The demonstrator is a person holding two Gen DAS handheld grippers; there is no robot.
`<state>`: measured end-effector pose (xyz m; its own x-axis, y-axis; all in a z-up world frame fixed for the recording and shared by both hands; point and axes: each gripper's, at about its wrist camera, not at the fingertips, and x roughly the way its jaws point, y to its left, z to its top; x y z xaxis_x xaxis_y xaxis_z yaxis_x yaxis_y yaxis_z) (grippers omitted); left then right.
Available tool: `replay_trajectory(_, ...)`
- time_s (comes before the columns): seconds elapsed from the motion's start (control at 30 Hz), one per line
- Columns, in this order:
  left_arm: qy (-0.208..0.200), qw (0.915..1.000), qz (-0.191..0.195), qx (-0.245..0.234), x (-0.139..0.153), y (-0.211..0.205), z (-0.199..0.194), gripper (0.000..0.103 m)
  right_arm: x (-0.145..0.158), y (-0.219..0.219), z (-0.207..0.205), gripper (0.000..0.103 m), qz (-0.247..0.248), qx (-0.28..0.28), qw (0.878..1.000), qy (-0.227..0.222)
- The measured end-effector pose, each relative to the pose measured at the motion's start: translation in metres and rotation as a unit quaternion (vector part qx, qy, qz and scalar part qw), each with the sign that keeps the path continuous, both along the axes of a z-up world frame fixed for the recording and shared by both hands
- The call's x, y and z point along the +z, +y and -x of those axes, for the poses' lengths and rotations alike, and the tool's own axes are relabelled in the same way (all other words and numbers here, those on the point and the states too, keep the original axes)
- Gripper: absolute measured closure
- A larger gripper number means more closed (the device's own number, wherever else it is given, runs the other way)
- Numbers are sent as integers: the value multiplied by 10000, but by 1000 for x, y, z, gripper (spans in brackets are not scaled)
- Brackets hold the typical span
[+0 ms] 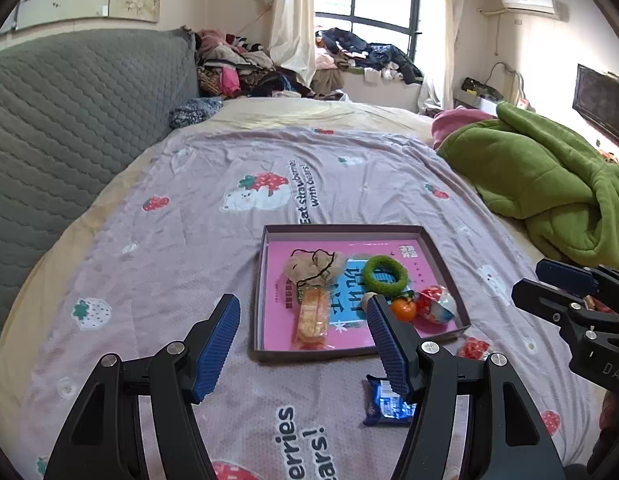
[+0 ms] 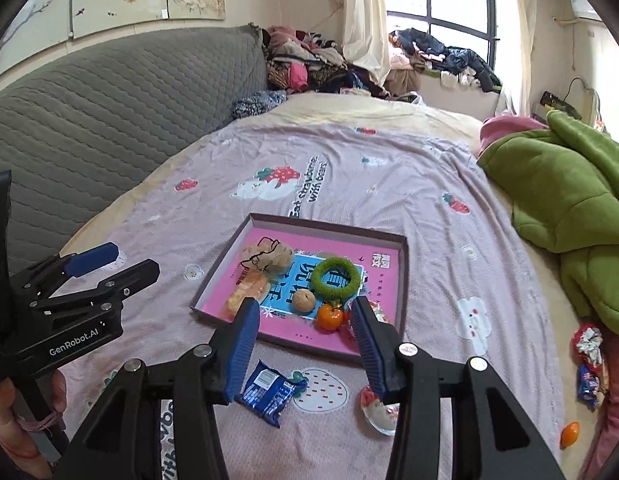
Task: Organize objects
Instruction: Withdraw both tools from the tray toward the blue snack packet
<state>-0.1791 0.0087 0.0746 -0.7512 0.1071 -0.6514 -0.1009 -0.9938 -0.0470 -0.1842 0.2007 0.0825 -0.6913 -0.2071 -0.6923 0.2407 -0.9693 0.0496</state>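
Hovering above the strawberry-print bedspread [image 1: 157, 264], the left gripper [image 1: 303, 344] holds its fingers wide with nothing between them, and the right gripper [image 2: 305, 354] stands moderately parted, also empty. Nearest, a blue snack packet [image 2: 267, 392] lies on the bedspread just under and between the right gripper's fingertips, with a clear-wrapped sweet [image 2: 375, 408] below its right finger. Just beyond both pairs of fingertips sits the shallow tray [image 1: 265, 280] with a pink book as its floor, holding an orange-wrapped biscuit [image 1: 311, 318], a small orange [image 2: 329, 317], a walnut [image 2: 303, 301], a green fuzzy ring [image 2: 336, 277] and a beige pouch [image 1: 313, 266]. Farther right lies a crumpled green blanket [image 1: 549, 184]; to the left, a grey quilted headboard [image 1: 69, 120].
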Motion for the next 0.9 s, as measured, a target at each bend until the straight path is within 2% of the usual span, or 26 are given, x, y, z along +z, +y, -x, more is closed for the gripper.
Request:
replay_trajectory(0.23,207,9997,66,-110,27,11,-30,35,24,5,-30,55,60,1,9997,222)
replay_trajectory(0.9,495,9986,25,-171,65,24,-84,35,68,5,-87,55,-41,100,9977,663)
